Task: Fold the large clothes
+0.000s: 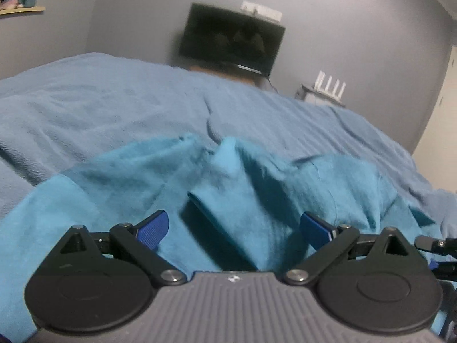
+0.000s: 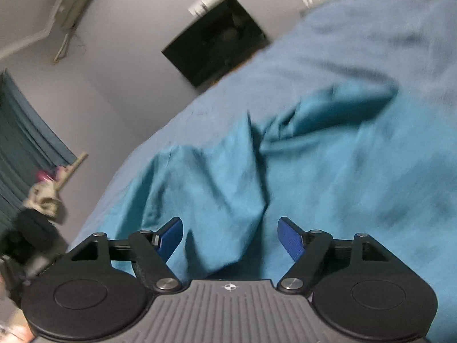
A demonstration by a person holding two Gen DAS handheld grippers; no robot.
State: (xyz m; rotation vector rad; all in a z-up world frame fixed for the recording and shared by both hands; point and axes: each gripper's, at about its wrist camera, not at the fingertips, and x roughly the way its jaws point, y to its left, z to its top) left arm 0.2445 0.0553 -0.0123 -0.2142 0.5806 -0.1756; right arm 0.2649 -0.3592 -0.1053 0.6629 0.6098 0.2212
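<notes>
both tools sit right over the teal garment [image 1: 120, 183], which lies rumpled on the blue bedspread [image 1: 85, 105], bunched toward your near edge of the bed. left tool [image 1: 232, 230] is spread apart with a raised fold of cloth standing between the pads, not pinched as far as i can see. right tool [image 2: 230, 235] is also apart, cloth ridge between its pads [image 2: 171, 235] but no clamp on it.

judgement: you're between grips, garment not yet flat, so the fold proper hasn't started. before folding, get it spread:
- pick one layer at a hem or seam edge, not a mid-panel ridge, or you'll drag a bunch
- close fully on the edge before lifting, both sides matched
- pull outward and away along the bed so the wrinkles run out
- right view is rolled hard and blurred, level it first so the two grips line up

beyond the bed: dark screen [image 1: 231, 40] on the grey wall, white router [image 1: 330, 81] on a small shelf to its right, curtain [image 2: 25, 131] off to one side.
</notes>
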